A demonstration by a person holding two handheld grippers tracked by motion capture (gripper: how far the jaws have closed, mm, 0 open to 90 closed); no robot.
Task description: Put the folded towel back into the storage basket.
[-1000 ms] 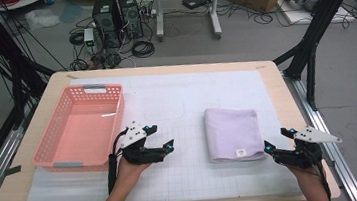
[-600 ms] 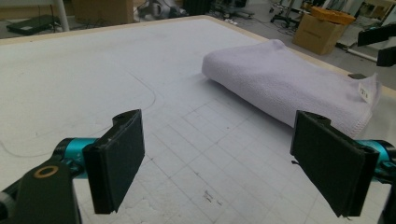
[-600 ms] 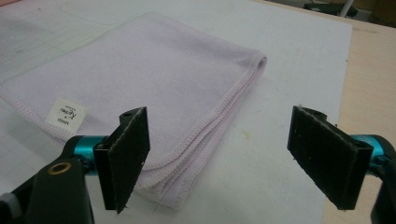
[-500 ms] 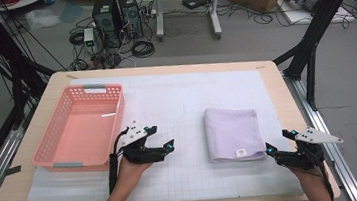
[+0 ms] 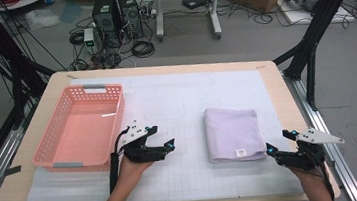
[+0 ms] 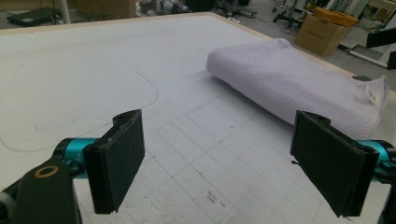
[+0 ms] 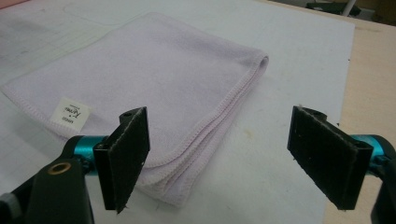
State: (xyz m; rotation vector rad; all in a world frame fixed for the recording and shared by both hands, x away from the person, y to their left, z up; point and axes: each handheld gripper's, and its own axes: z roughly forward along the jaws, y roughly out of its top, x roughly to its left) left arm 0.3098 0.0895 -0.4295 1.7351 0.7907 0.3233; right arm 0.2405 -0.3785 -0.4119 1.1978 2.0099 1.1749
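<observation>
right gripper (image 5: 278, 151) hovers near the surface's (image 5: 275, 85) front right corner, jaws spread wide with nothing between them, just beside the front right corner of the folded lilac towel (image 5: 233, 132). a small white label (image 7: 71, 112) sits at that corner of the towel; its print is too small to read. left gripper (image 5: 170, 146), also released and empty, rests left of the towel, apart from it. beyond it, a pink basket (image 5: 60, 143) stands near the surface's left edge.
</observation>
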